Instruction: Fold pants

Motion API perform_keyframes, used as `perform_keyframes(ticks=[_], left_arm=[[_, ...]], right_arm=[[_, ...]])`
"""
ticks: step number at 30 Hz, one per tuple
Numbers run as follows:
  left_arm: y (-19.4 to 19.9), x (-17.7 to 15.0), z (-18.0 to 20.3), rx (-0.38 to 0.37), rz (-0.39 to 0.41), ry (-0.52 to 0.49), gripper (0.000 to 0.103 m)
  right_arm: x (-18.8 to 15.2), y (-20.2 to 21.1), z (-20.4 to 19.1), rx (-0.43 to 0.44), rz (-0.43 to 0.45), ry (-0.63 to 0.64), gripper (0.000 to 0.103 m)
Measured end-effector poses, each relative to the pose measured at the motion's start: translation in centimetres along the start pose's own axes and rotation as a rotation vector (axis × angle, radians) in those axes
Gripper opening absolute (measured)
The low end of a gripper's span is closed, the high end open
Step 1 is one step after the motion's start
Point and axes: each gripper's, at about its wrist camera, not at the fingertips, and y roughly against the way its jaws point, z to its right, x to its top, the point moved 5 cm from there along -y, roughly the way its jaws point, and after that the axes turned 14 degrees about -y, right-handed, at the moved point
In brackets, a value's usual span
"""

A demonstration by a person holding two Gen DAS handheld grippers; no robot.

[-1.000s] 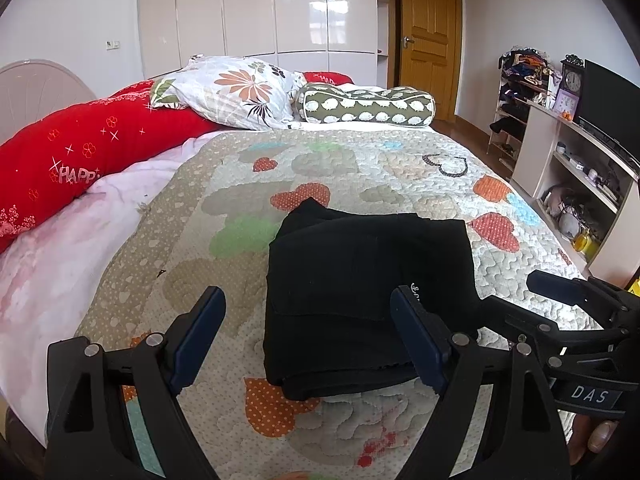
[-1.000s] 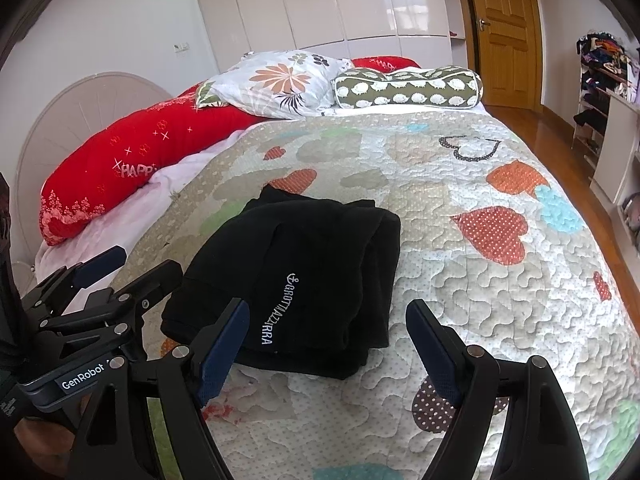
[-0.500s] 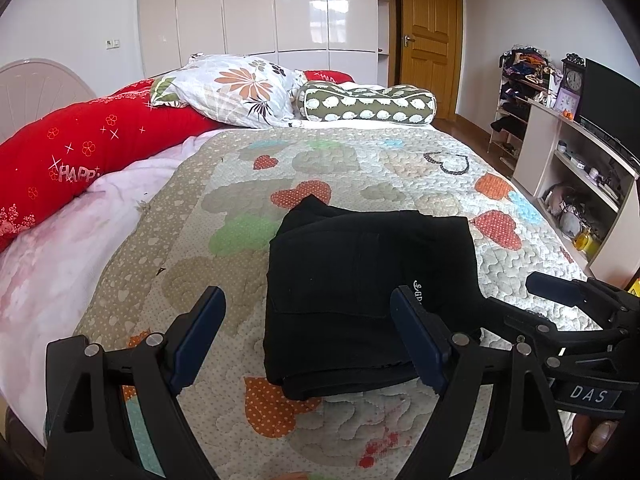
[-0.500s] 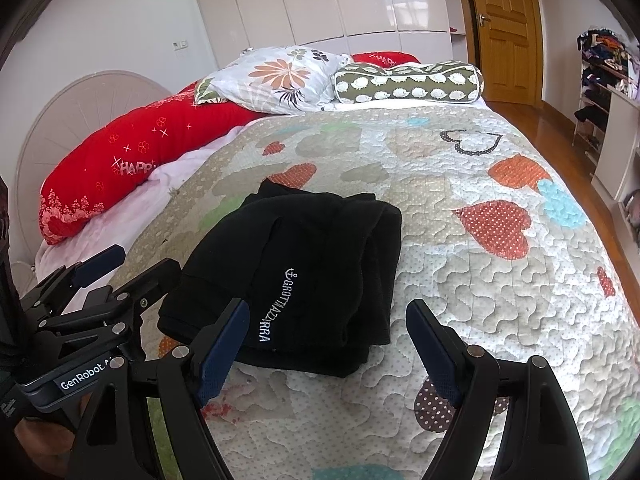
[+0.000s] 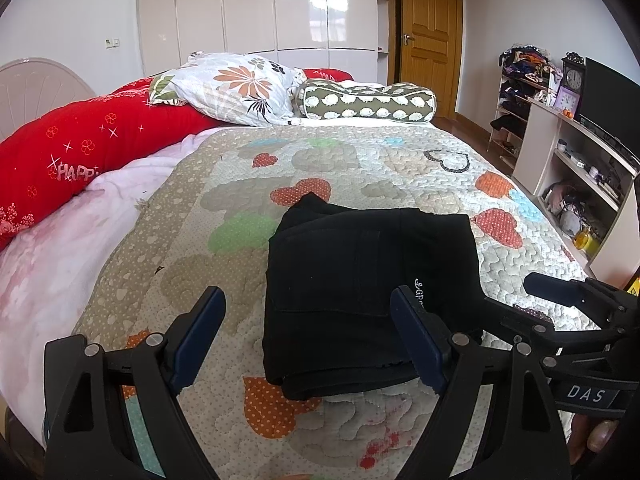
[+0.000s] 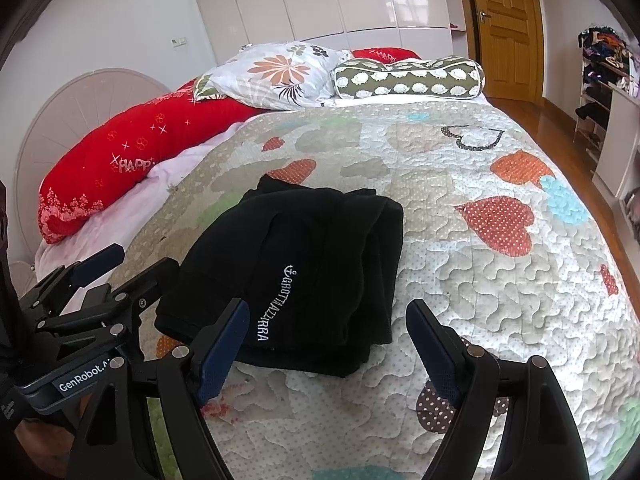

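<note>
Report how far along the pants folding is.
Done, by the look of it: the black pants lie on the quilt as a compact stack of folded layers. In hand: nothing; the left gripper and right gripper are both open and hang empty near the stack. Left: nothing obvious, perhaps squaring the uneven edges.

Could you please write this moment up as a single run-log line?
stage: fold looks done | black pants: compact folded stack on quilt | left gripper: open, empty | right gripper: open, empty | contact: none
</note>
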Motion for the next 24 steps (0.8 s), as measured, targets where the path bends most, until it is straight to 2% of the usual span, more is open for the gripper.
perform_keyframes(ticks=[13,24], left_arm=[[-0.1,0.15,-0.12,-0.008,-0.001,0.008,0.085],[0.66,0.33,-0.21,-0.025,0.038,0.02,0.085]], right_arm=[[-0.14,-0.39,-0.55,-0.005,-0.014,0.016,0.082],[-0.26,0.21,-0.65,-0.002,-0.011,0.019,0.082]])
